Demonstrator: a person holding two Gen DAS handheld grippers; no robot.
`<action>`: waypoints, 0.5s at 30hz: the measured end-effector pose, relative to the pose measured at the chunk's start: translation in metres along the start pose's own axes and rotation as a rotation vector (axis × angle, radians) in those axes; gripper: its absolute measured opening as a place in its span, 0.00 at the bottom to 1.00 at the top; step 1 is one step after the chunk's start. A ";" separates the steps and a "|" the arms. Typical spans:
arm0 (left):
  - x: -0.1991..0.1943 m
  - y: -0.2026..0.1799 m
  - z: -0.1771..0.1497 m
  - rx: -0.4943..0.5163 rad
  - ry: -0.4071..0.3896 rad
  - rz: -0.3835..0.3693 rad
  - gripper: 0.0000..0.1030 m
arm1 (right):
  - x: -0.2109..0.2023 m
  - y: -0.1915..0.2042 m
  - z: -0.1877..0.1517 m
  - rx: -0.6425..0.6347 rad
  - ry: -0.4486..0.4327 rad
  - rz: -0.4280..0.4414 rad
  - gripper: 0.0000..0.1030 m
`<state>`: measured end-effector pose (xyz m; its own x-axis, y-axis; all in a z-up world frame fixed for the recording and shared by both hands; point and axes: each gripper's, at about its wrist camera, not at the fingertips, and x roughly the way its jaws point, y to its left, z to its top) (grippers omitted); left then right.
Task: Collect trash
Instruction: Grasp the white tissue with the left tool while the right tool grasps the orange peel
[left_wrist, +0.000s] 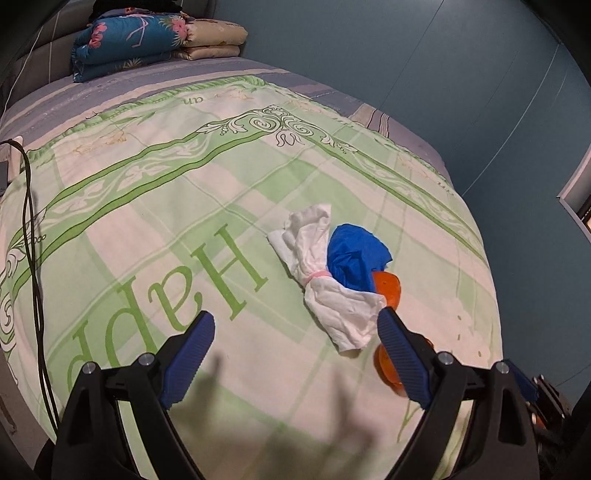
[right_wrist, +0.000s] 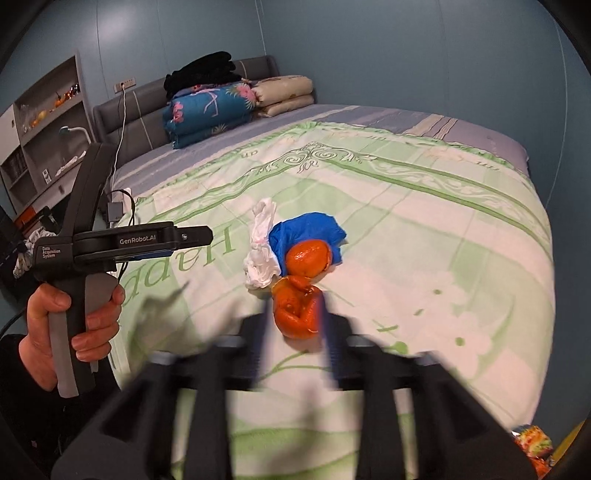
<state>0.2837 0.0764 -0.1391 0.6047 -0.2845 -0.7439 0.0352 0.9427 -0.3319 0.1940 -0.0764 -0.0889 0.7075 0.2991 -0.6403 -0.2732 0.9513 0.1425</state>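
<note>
Trash lies in a heap on the green and white bedspread (left_wrist: 184, 206): a crumpled white tissue (left_wrist: 328, 291), a blue wrapper (left_wrist: 354, 254) and two pieces of orange peel (left_wrist: 388, 291). In the right wrist view the tissue (right_wrist: 260, 266), the blue wrapper (right_wrist: 306, 232), the far peel (right_wrist: 308, 258) and the near peel (right_wrist: 297, 308) show together. My left gripper (left_wrist: 295, 332) is open and empty, just short of the tissue. My right gripper (right_wrist: 295, 325) is blurred; its fingers stand on either side of the near peel.
Folded quilts (left_wrist: 147, 37) are stacked at the head of the bed. A black cable (left_wrist: 33, 240) runs along the bed's left edge. A shelf unit (right_wrist: 44, 122) stands by the headboard. A colourful packet (right_wrist: 532, 443) lies off the bed at lower right.
</note>
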 end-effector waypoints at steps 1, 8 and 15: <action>0.002 0.001 0.001 -0.003 0.000 0.002 0.84 | 0.000 0.000 -0.001 0.000 -0.002 0.007 0.46; 0.021 0.007 0.015 -0.012 0.017 0.006 0.84 | 0.024 0.004 0.001 -0.039 0.040 0.006 0.47; 0.047 0.000 0.040 -0.017 0.027 0.018 0.84 | 0.046 0.002 0.004 -0.059 0.065 -0.014 0.55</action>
<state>0.3442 0.0697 -0.1508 0.5831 -0.2728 -0.7652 0.0115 0.9446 -0.3280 0.2285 -0.0602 -0.1144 0.6681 0.2788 -0.6899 -0.3032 0.9487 0.0898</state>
